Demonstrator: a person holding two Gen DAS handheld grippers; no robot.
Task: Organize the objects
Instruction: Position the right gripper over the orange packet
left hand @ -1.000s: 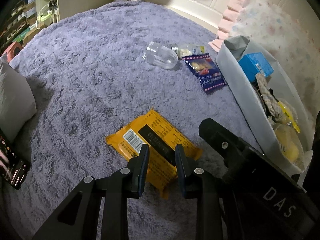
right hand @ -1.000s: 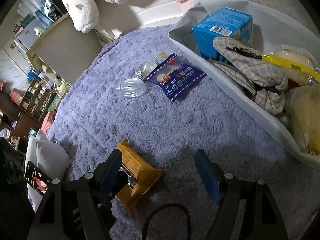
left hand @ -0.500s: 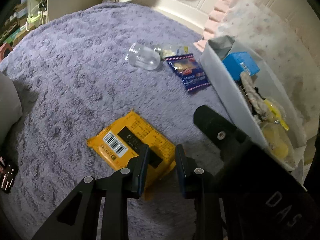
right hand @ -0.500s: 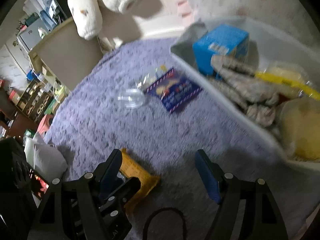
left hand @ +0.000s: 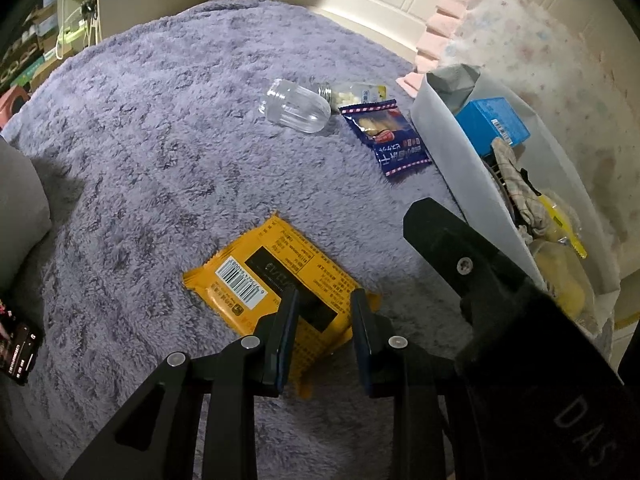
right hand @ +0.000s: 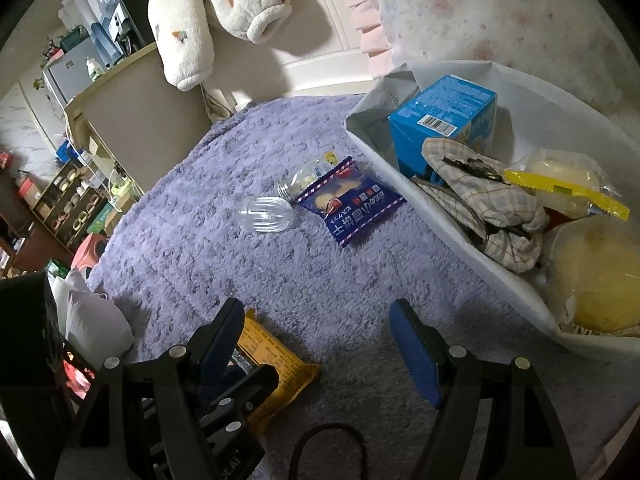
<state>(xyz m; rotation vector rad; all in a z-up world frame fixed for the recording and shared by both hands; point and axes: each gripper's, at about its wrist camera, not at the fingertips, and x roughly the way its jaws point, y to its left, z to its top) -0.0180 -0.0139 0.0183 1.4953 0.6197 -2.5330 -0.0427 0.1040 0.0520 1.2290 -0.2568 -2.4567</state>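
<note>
An orange snack packet point(left hand: 276, 284) lies flat on the purple rug, barcode up. My left gripper point(left hand: 324, 300) hovers over its near right corner with the jaws partly open, not gripping it. The packet's end also shows in the right wrist view point(right hand: 276, 364), under the left gripper's tip. My right gripper point(right hand: 316, 320) is wide open and empty above the rug. A blue snack packet point(left hand: 390, 140) point(right hand: 348, 200) and a clear plastic jar point(left hand: 294, 106) point(right hand: 264, 214) lie further off. A white bin point(left hand: 452, 152) point(right hand: 440, 220) stands at the right.
The bin holds a blue box point(right hand: 444, 120), a checked cloth point(right hand: 484, 196) and yellow packets point(right hand: 568, 188). A small bottle point(right hand: 308, 172) lies by the jar. A grey cushion point(left hand: 20, 200) and a phone point(left hand: 16, 348) lie left. Shelves point(right hand: 76, 196) and plush legs point(right hand: 212, 16) are beyond the rug.
The left gripper has shifted toward the packet's right end and now stands over its corner. The right gripper has lifted slightly and stays wide open.
</note>
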